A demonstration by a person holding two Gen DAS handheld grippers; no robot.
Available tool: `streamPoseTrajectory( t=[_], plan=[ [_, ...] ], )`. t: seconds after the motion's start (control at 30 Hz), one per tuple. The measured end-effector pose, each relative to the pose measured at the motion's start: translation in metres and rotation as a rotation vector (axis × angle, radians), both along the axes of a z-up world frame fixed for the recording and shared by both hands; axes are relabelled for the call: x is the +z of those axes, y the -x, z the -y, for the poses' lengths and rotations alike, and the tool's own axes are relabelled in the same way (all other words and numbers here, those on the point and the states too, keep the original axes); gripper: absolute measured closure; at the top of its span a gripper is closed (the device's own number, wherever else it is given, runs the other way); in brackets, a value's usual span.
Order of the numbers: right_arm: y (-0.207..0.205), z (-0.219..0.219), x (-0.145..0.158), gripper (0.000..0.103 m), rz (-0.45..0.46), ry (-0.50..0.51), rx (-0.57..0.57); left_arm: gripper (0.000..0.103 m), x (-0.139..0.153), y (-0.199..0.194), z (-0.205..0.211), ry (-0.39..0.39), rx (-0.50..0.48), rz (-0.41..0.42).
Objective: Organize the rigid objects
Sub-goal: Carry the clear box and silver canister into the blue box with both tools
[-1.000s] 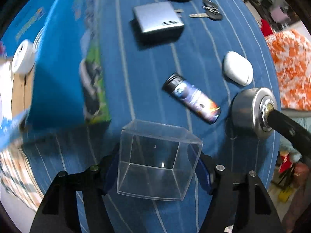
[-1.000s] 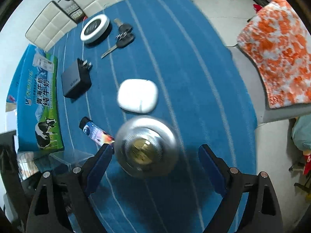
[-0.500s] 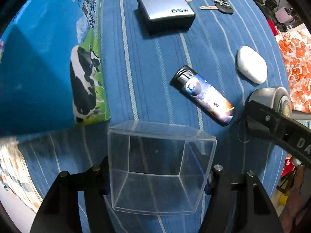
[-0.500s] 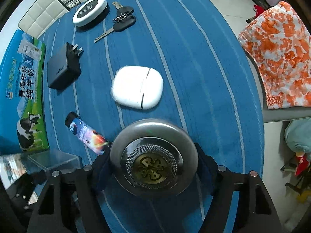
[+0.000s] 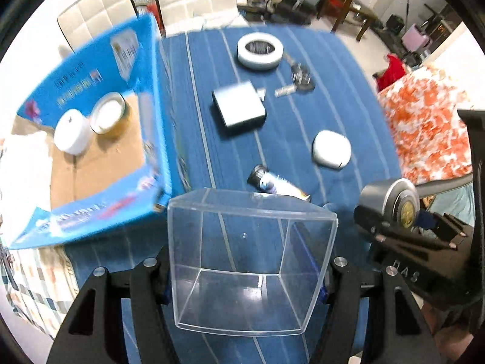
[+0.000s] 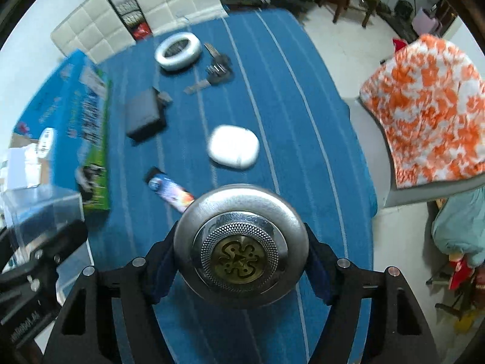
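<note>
Above the blue tablecloth, jaws clamp the clear box.

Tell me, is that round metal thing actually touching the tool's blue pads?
Touching. The right wrist view shows the round metal disc squeezed between the right tool's blue pads, pressed on both sides.

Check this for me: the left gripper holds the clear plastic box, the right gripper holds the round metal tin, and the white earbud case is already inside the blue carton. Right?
Not quite. The white earbud case lies on the blue tablecloth, outside the blue carton, as the right wrist view shows. The left gripper does hold the clear plastic box, the right gripper the round metal tin.
</note>
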State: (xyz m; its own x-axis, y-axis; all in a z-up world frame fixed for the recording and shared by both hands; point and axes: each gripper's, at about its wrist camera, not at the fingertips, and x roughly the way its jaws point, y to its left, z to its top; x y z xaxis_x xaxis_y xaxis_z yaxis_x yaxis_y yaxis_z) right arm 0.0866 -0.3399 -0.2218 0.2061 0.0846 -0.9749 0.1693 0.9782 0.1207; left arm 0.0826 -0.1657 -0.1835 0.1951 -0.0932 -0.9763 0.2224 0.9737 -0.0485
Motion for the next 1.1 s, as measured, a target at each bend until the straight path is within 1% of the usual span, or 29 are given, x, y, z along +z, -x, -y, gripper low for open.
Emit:
streamPoseTrajectory(
  t=[0.1,0.17,0.27,0.4,0.6,0.77,0.9,0.97,1.03,1.1],
  plan=[
    [0.001,-0.017,0.035,0.030,0.059,-0.008,0.028,0.041,0.026,-0.008,-0.021,0.024,0.005,0.043],
    [0.000,-0.031,0.054,0.030,0.087,-0.018,0.046,0.041,0.041,-0.017,-0.023,0.034,0.014,0.067],
    [-0.002,-0.055,0.077,0.030,0.127,-0.036,0.079,0.041,0.060,-0.019,-0.043,0.043,0.035,0.103],
    [-0.006,-0.096,0.102,0.030,0.167,-0.052,0.132,0.041,0.084,-0.019,-0.075,0.039,0.070,0.146],
    [-0.010,-0.154,0.120,0.030,0.192,-0.085,0.191,0.041,0.114,-0.020,-0.127,0.015,0.130,0.202],
    [-0.022,-0.192,0.118,0.030,0.186,-0.099,0.222,0.041,0.121,-0.027,-0.168,0.008,0.178,0.220],
    [-0.046,-0.222,0.100,0.030,0.181,-0.067,0.233,0.040,0.116,-0.042,-0.206,0.004,0.227,0.210],
    [-0.061,-0.236,0.083,0.030,0.158,-0.059,0.230,0.040,0.106,-0.054,-0.226,-0.004,0.258,0.191],
    [-0.079,-0.250,0.058,0.030,0.116,-0.055,0.220,0.040,0.086,-0.071,-0.249,-0.008,0.293,0.151],
    [-0.093,-0.254,0.038,0.030,0.082,-0.061,0.205,0.040,0.062,-0.090,-0.270,-0.020,0.319,0.098]
  ],
)
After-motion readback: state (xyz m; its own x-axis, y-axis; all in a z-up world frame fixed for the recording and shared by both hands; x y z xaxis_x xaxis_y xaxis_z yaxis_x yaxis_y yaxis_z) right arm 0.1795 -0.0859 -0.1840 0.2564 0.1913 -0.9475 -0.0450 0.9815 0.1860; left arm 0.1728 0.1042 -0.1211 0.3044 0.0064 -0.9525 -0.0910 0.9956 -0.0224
